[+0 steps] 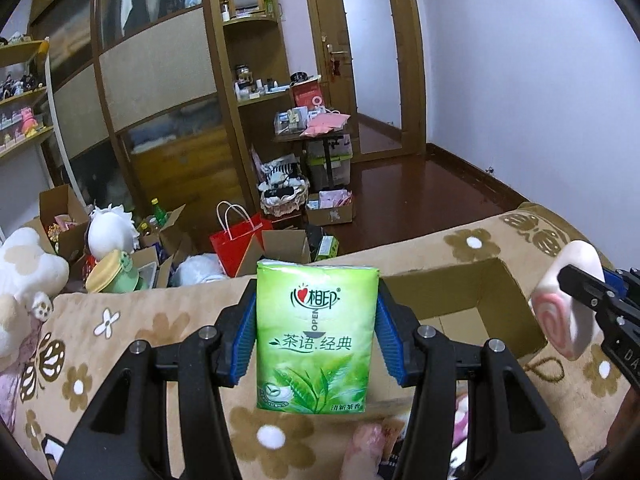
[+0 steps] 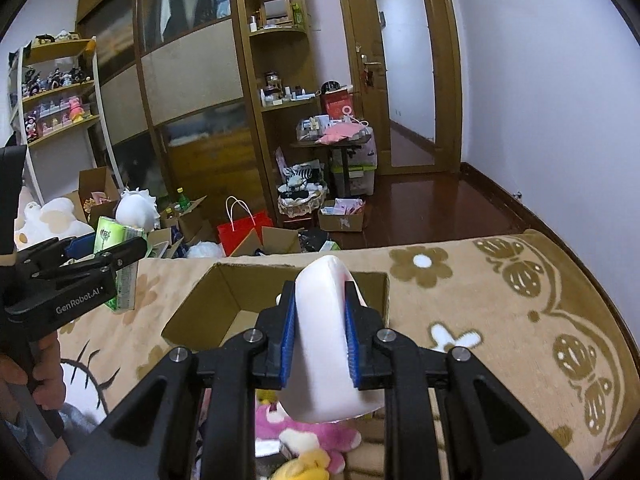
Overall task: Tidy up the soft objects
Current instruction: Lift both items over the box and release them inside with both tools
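You hold one green tissue pack (image 1: 316,336) tight in your left gripper (image 1: 316,336), up above the flowery blanket (image 1: 132,344). Your right gripper (image 2: 320,344) squeezes one white squishy toy (image 2: 326,340) with a pink swirl, right over the one open cardboard box (image 2: 216,296). Near you lie one pink plush (image 2: 296,436) and one yellow plush (image 2: 304,466).

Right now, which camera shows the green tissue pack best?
The left wrist view. There the green tissue pack faces the camera, held between the left gripper fingers, with its printed front in full view. The right wrist view shows only its narrow side at the left edge, partly hidden by that gripper's black finger.
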The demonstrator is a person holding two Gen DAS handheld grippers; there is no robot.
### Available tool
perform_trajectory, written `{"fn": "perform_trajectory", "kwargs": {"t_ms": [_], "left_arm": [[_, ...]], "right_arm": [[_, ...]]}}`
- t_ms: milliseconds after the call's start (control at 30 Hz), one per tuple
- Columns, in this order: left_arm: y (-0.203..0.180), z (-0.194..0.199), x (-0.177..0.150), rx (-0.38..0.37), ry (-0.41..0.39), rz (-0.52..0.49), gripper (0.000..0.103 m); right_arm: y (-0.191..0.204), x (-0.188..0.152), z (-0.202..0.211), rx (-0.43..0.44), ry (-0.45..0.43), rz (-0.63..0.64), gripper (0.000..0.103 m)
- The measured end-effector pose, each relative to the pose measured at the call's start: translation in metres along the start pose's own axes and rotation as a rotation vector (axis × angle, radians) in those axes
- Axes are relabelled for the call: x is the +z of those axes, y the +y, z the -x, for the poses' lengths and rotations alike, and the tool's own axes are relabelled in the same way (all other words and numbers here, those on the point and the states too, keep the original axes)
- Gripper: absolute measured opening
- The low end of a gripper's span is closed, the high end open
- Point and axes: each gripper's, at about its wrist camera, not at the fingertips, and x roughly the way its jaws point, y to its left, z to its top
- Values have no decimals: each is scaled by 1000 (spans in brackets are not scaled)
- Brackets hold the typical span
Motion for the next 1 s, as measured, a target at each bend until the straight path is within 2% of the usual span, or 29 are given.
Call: {"fn": "perform_trajectory", "kwargs": {"t_ms": [133,433,800,1000], "left_arm": [[-8,-14,1,-5,-3,-12,52],[-23,-46,-13,-24,49,-41,52],[-21,-71,-24,-33,106,-14,52],[-22,-79,-25,-50,141,-11,52]], "right_arm": [[2,6,-11,5,-10,7,22],[-1,2,-33,27,2,13,23],[-7,-5,-58,100,32,16,24],[-1,-9,-68,103,60,28,28]]}}
